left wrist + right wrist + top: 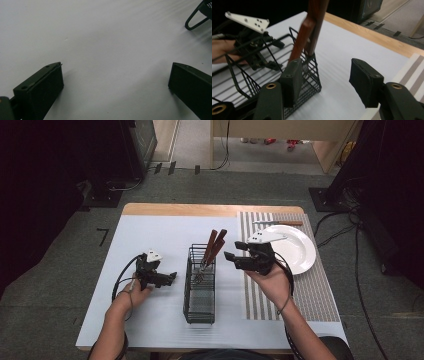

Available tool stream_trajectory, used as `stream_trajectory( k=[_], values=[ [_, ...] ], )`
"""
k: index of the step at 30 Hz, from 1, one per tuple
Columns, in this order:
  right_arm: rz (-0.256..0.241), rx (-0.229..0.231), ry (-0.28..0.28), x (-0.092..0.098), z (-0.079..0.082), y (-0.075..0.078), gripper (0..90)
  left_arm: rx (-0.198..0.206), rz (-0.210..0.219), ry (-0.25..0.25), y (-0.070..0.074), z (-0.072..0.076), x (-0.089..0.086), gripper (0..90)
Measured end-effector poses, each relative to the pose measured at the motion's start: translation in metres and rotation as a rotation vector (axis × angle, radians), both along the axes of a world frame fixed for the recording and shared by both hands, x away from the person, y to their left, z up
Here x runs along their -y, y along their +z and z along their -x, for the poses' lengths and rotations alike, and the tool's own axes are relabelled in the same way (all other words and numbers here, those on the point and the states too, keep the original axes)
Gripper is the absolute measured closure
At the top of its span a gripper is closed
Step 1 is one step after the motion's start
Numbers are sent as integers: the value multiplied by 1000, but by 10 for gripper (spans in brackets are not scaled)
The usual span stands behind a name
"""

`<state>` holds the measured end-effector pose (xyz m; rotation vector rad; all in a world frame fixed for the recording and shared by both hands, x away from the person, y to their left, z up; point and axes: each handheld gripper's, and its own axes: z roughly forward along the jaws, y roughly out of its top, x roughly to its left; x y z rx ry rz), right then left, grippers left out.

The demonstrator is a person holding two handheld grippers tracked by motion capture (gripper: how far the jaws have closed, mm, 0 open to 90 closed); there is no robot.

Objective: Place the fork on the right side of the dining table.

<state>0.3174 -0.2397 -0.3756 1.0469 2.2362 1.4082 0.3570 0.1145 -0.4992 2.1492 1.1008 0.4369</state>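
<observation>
A black wire cutlery basket (200, 285) stands in the middle of the white table sheet. Two wooden-handled utensils (213, 247) lean out of its far end; the handles (309, 30) rise close in front of the right gripper view. My left gripper (172, 276) hovers open just left of the basket, its jaws wide apart over bare sheet (115, 75). My right gripper (230, 257) is open just right of the basket's far end, nothing between its jaws (327, 77). One foot of the basket (197, 20) shows at the top right of the left gripper view.
A white plate (295, 247) lies on a striped placemat (305, 285) at the right. A wooden-handled knife (278, 223) lies beyond the plate. The wooden table edge (200, 210) runs along the far side. Cables trail on the floor at right.
</observation>
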Motion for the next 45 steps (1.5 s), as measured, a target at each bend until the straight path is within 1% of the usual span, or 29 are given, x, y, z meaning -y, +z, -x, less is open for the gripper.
stream_trajectory(
  k=[6,7,8,10,11,15,17,20,22,26,29,30,31,35,37,38,40,42,43,44,45],
  values=[
    [-33,14,10,-10,1,8,486,0,0,0,0,0,0,0],
    [-45,12,10,-13,0,11,517,0,0,0,0,0,0,0],
    [-45,12,10,-13,0,11,517,0,0,0,0,0,0,0],
    [-50,9,15,-15,-2,14,555,0,0,0,0,0,0,0],
    [-51,4,16,-17,-2,15,594,0,0,0,0,0,0,0],
    [-48,-16,16,-22,-5,19,656,0,0,0,0,0,0,0],
    [-47,-18,15,-23,-6,21,691,0,0,0,0,0,0,0],
    [-47,-28,8,-24,-8,23,710,0,0,0,0,0,0,0],
    [-60,-51,7,-24,-10,24,720,0,0,0,0,0,0,0],
    [-70,-76,12,-23,-10,26,741,-1,0,0,0,0,0,0],
    [-82,-91,37,-20,-7,31,767,-1,0,0,0,0,0,0],
    [-80,-88,49,-20,-5,32,773,-1,-1,0,0,0,0,0],
    [-81,-95,61,-20,-3,34,779,-1,-2,-1,0,0,0,0],
    [-117,-126,109,-21,2,41,806,0,-2,-1,0,0,0,0],
    [-118,-124,114,-22,3,43,812,0,-2,-1,0,0,0,0],
    [-109,-115,118,-24,4,46,813,-1,-3,-2,0,0,0,0],
    [-105,-113,120,-24,4,47,813,-2,-3,-2,0,0,0,0],
    [-109,-109,125,-24,6,52,813,-2,-3,-2,0,0,0,0],
    [-109,-109,125,-24,6,52,813,-1,-3,-2,0,0,0,0],
    [-104,-93,123,-23,8,56,813,-2,-3,-2,0,0,0,0],
    [-104,-93,123,-23,8,56,813,-2,-3,-2,0,0,0,0]
  ],
)
